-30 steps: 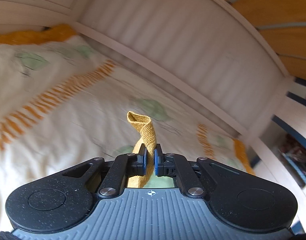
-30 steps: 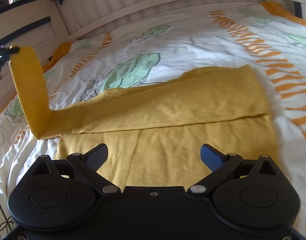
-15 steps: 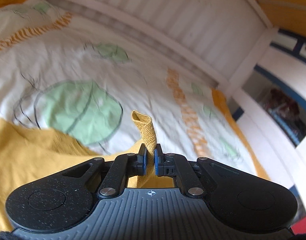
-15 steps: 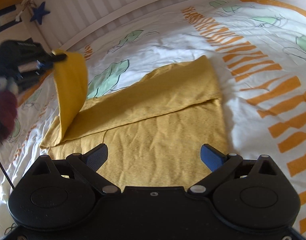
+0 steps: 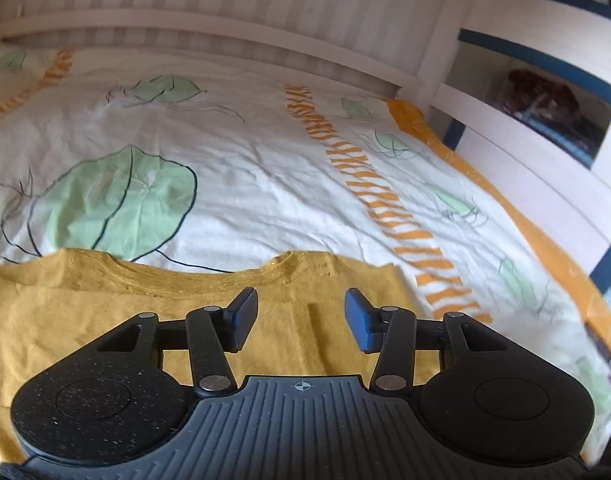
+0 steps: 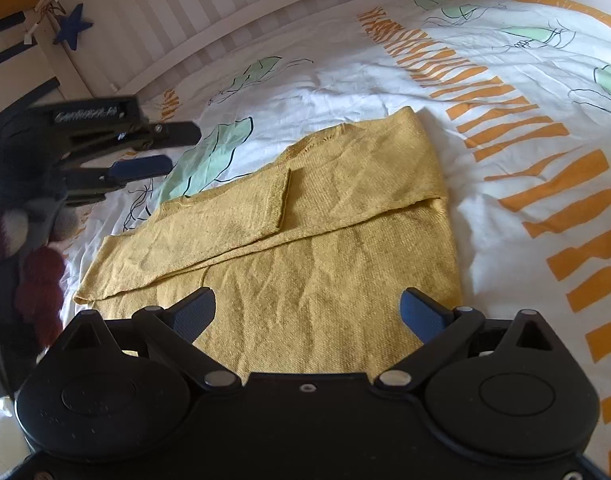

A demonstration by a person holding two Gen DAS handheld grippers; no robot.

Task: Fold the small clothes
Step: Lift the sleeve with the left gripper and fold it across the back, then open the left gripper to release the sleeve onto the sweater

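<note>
**Yellow top partly folded on the bed**

A mustard-yellow knit top point(image 6: 325, 248) lies flat on the leaf-print duvet point(image 6: 505, 80). Its sleeve point(image 6: 233, 216) lies folded across the body, cuff near the neckline. The left claw point(image 5: 301, 320) and right claw point(image 6: 307, 314) hover over the top, both released and empty. Further folds likely remain.

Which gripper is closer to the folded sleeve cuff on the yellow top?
Left. The left gripper hangs open just beyond the sleeve cuff, over the duvet. The right gripper, also open, sits back over the yellow top near its hem.
</note>
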